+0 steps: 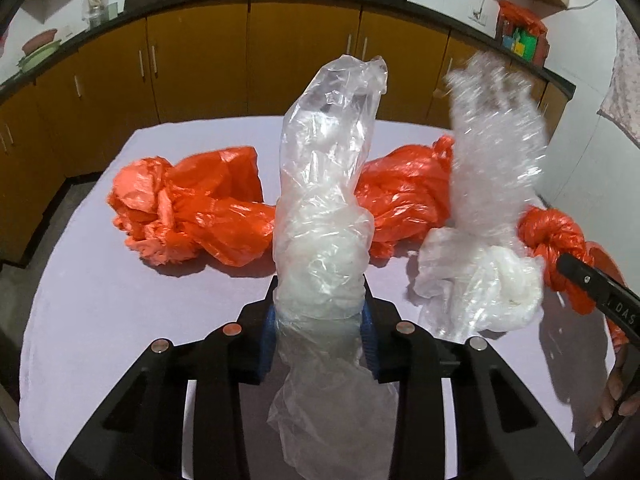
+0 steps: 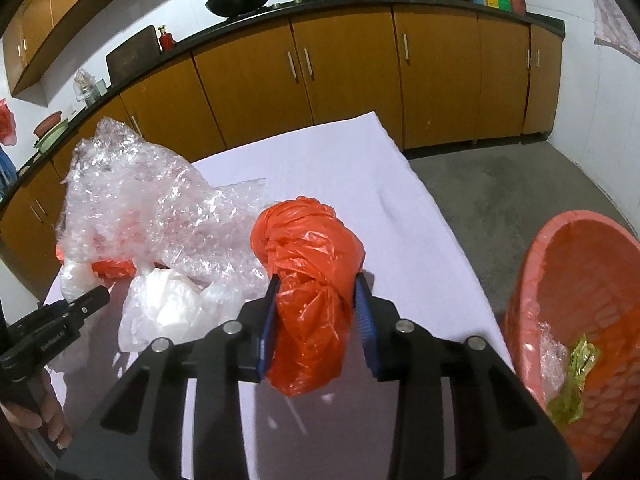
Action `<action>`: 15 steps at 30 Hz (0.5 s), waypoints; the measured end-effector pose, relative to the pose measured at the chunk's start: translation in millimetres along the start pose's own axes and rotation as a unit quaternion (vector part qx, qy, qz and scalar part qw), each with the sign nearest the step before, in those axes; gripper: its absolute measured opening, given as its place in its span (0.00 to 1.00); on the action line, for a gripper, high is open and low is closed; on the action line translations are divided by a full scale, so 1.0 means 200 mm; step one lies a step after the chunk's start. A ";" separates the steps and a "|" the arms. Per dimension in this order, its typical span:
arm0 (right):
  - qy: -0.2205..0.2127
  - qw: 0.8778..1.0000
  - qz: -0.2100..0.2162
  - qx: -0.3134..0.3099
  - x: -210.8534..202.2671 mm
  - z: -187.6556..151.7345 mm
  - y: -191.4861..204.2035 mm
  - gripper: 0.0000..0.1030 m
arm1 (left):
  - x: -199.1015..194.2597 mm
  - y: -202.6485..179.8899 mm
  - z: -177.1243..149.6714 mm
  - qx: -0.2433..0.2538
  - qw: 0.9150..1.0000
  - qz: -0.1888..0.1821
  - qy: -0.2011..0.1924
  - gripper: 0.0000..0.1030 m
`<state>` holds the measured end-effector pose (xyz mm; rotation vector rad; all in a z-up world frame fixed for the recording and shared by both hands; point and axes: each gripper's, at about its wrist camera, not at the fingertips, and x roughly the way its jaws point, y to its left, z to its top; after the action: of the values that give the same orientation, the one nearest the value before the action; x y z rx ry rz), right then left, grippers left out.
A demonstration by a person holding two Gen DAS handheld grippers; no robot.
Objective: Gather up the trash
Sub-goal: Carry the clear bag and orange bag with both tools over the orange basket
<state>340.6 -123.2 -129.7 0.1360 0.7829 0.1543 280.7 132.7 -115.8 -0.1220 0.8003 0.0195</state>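
Left wrist view: our left tool [image 1: 320,320] clamps crumpled clear plastic bag [image 1: 324,184] above lilac-covered worktop [image 1: 100,300]. Our right tool [image 2: 316,320] pinches knotted orange plastic bag [image 2: 310,280] beside orange basket [image 2: 520,280].

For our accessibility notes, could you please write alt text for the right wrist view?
The right gripper pinches a knotted orange plastic bag above a white-covered table. Crumpled bubble wrap lies left; an orange basket stands right.

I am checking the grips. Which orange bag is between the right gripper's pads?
The knotted orange bag at the table's right end, gripped by the right gripper. The other two orange bags lie untouched mid-table.
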 end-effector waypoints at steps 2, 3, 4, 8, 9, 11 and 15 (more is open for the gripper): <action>-0.005 1.000 0.002 0.002 -0.05 -0.01 -0.01 0.34 | -0.05 0.00 -0.01 -0.002 1.000 -0.002 -0.008 0.35; -0.008 1.000 0.002 0.003 -0.08 -0.01 -0.02 0.34 | -0.07 0.01 -0.02 -0.003 1.000 -0.003 -0.010 0.35; -0.012 1.000 0.002 0.004 -0.11 -0.01 -0.03 0.33 | -0.10 0.01 -0.03 -0.006 1.000 -0.005 -0.014 0.35; -0.025 1.000 0.006 0.007 -0.23 -0.02 -0.05 0.33 | -0.20 0.04 -0.07 -0.019 1.000 -0.010 -0.022 0.35; -0.027 1.000 0.007 0.009 -0.26 -0.03 -0.05 0.33 | -0.22 0.04 -0.07 -0.021 0.999 -0.012 -0.024 0.35; -0.034 0.999 0.011 0.011 -0.32 -0.05 -0.06 0.33 | -0.27 0.04 -0.08 -0.023 0.999 -0.016 -0.030 0.35; -0.052 0.999 0.013 0.008 -0.46 -0.07 -0.05 0.33 | -0.35 0.02 -0.07 -0.023 0.998 -0.029 -0.042 0.35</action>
<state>266.8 -149.9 -78.8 0.1691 0.6791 0.1643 222.4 137.3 -75.1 -0.1859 0.7125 -0.0115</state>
